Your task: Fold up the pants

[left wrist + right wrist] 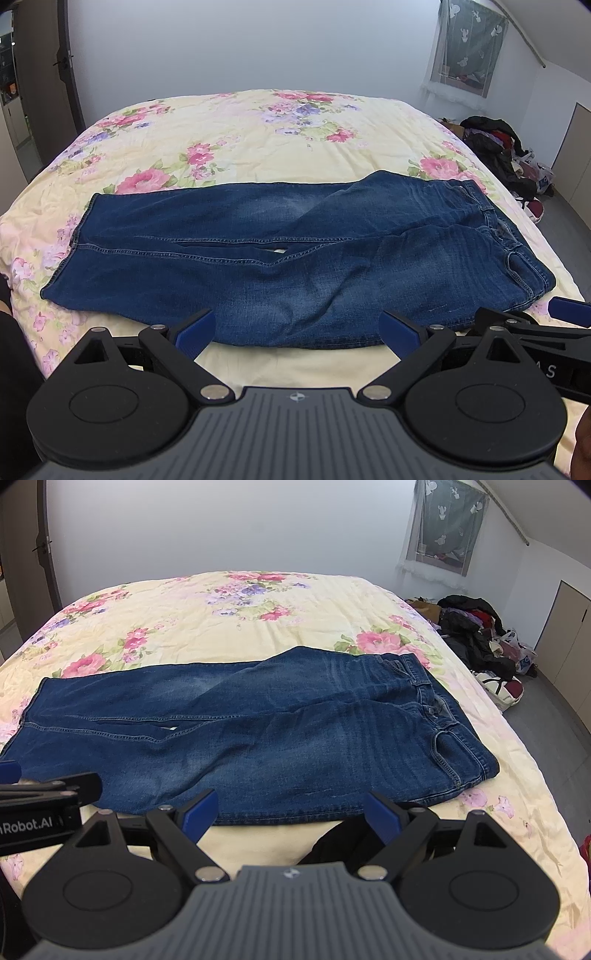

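Note:
A pair of dark blue jeans (pixel 280 254) lies flat across the bed, legs side by side, hems to the left and waistband to the right; it also shows in the right wrist view (pixel 258 738). My left gripper (pixel 297 328) is open and empty, just short of the near leg's edge around mid-length. My right gripper (pixel 290 808) is open and empty, just short of the near edge toward the waist. The right gripper's side shows at the right of the left wrist view (pixel 535 328).
The bed has a cream floral cover (pixel 240 129) that also shows in the right wrist view (pixel 207 609). A pile of dark clothes and bags (pixel 476 638) lies on the floor at the right of the bed. A dark cloth (pixel 332 843) lies near my right gripper.

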The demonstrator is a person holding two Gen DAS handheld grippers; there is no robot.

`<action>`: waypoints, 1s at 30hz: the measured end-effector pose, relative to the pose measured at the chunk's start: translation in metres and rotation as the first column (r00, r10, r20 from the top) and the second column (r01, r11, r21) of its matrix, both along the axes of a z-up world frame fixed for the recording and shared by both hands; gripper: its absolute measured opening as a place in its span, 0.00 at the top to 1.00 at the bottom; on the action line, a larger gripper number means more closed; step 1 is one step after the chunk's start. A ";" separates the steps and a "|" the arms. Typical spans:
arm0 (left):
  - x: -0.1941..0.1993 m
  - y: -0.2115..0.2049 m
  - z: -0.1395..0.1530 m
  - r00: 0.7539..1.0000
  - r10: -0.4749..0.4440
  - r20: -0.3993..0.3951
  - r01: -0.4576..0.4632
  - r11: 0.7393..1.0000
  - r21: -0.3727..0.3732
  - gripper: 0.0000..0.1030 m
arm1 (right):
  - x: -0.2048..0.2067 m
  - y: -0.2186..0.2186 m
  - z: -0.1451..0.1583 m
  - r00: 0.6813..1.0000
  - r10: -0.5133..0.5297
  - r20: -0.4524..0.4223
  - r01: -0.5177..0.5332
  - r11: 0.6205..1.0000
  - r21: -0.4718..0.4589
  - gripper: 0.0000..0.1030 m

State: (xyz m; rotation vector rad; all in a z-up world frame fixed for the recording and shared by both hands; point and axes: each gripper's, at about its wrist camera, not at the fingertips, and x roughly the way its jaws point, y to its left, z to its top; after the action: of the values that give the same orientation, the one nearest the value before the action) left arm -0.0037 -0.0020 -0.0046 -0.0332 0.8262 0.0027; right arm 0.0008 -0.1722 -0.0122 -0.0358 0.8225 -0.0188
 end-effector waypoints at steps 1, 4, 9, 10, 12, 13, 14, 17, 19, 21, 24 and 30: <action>0.000 0.000 -0.001 1.000 0.001 -0.001 -0.001 1.000 -0.002 0.00 | 0.001 -0.001 -0.001 1.000 -0.002 -0.002 0.002 1.000 -0.001 0.20; -0.001 0.001 -0.001 1.000 0.003 -0.003 -0.003 1.000 -0.007 0.00 | 0.002 -0.002 -0.003 1.000 -0.008 -0.004 0.008 1.000 -0.002 0.20; -0.001 0.002 -0.001 1.000 0.003 -0.002 -0.003 1.000 -0.007 0.00 | 0.002 -0.003 -0.002 1.000 -0.008 -0.001 0.008 1.000 -0.004 0.20; -0.001 0.003 -0.001 1.000 0.005 -0.002 -0.005 1.000 -0.009 0.00 | 0.003 -0.003 -0.003 1.000 -0.008 -0.001 0.008 1.000 -0.004 0.20; 0.000 0.006 -0.001 1.000 0.009 -0.003 -0.009 1.000 -0.015 0.00 | 0.003 -0.003 -0.003 1.000 -0.009 0.000 0.009 1.000 -0.005 0.20; 0.001 0.008 -0.001 1.000 0.010 -0.006 -0.010 1.000 -0.020 0.00 | 0.003 -0.003 -0.003 1.000 -0.010 0.001 0.010 1.000 -0.006 0.20; 0.001 0.010 -0.002 1.000 0.009 -0.009 -0.010 1.000 -0.028 0.00 | 0.003 -0.003 -0.002 1.000 -0.011 0.003 0.011 1.000 -0.006 0.20; 0.005 0.022 -0.006 0.999 0.006 -0.035 -0.009 0.996 -0.091 0.00 | 0.004 -0.008 -0.001 1.000 -0.021 0.019 0.021 1.000 0.010 0.20; 0.009 0.037 -0.009 0.999 0.021 -0.047 -0.028 0.988 -0.152 0.00 | 0.006 -0.019 0.003 0.998 -0.033 0.047 0.031 0.998 0.058 0.20; 0.015 0.056 -0.013 0.997 0.049 -0.052 -0.060 0.973 -0.223 0.00 | 0.011 -0.036 0.006 0.995 -0.057 0.083 0.048 0.993 0.107 0.20; 0.027 0.099 -0.026 0.990 0.115 -0.079 -0.136 0.924 -0.356 0.00 | 0.023 -0.073 -0.002 0.978 -0.117 0.171 0.092 0.985 0.145 0.20; 0.038 0.199 -0.053 0.917 0.399 -0.019 -0.376 0.847 -0.375 0.00 | 0.074 -0.180 -0.047 0.940 -0.323 0.114 0.296 0.933 0.204 0.20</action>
State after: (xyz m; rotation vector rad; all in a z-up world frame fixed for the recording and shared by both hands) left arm 0.0340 0.1966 -0.0575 -0.5599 0.7380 0.2282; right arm 0.0753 -0.3520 -0.0596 0.2686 0.6732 -0.2418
